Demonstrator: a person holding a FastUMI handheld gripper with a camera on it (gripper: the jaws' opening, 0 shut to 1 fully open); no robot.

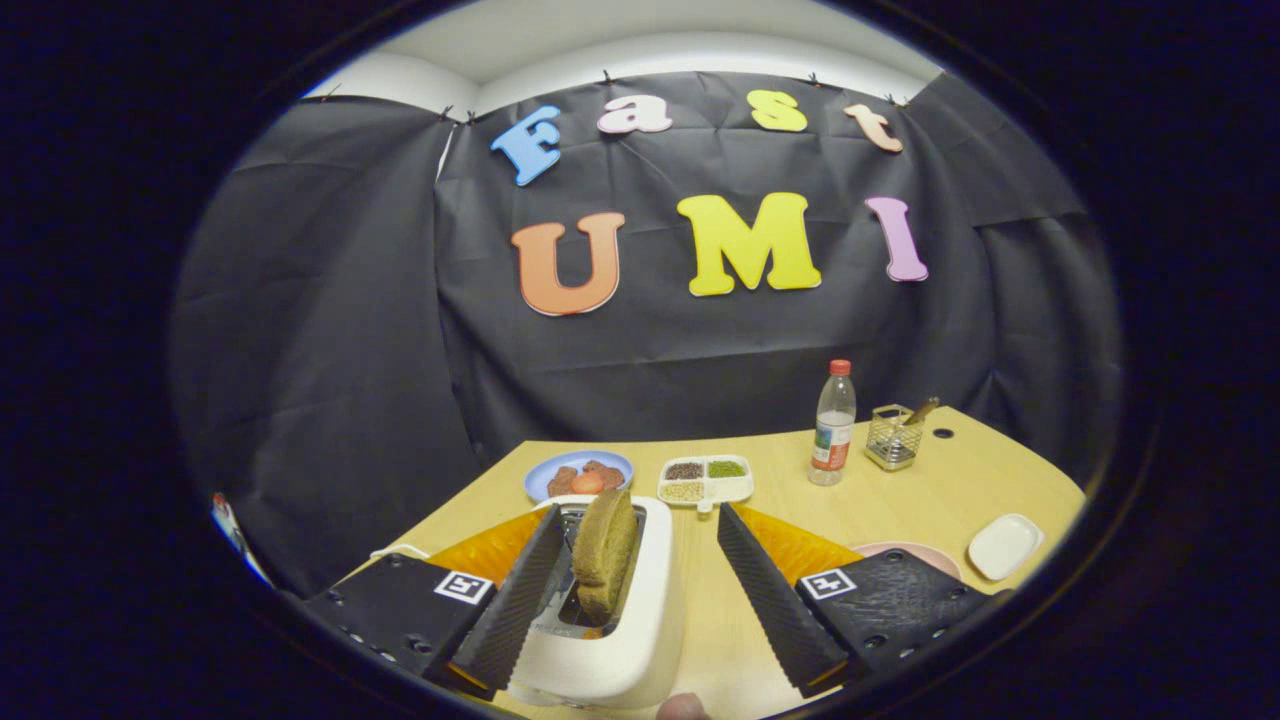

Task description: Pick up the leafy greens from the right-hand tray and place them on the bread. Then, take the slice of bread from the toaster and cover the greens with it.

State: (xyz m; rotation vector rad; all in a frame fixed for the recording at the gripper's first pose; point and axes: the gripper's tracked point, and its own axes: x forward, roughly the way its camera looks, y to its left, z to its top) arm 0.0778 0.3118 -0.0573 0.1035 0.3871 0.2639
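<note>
Tool (640,590) fingers spread wide around one toaster (610,640) holding one bread slice (605,555), one bottle (832,425) beyond.

My camera rides on my gripper (640,585), looking forward along its open fingers, close above the toaster (610,640) between them, facing across the table (880,500) toward the booth wall.

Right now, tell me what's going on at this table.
A person's hand-held gripper hangs open over the white toaster, its fingers either side of the brown bread slice standing up out of the slot, not pressing it. Beyond sit a blue plate, a divided dish and a bottle.
</note>
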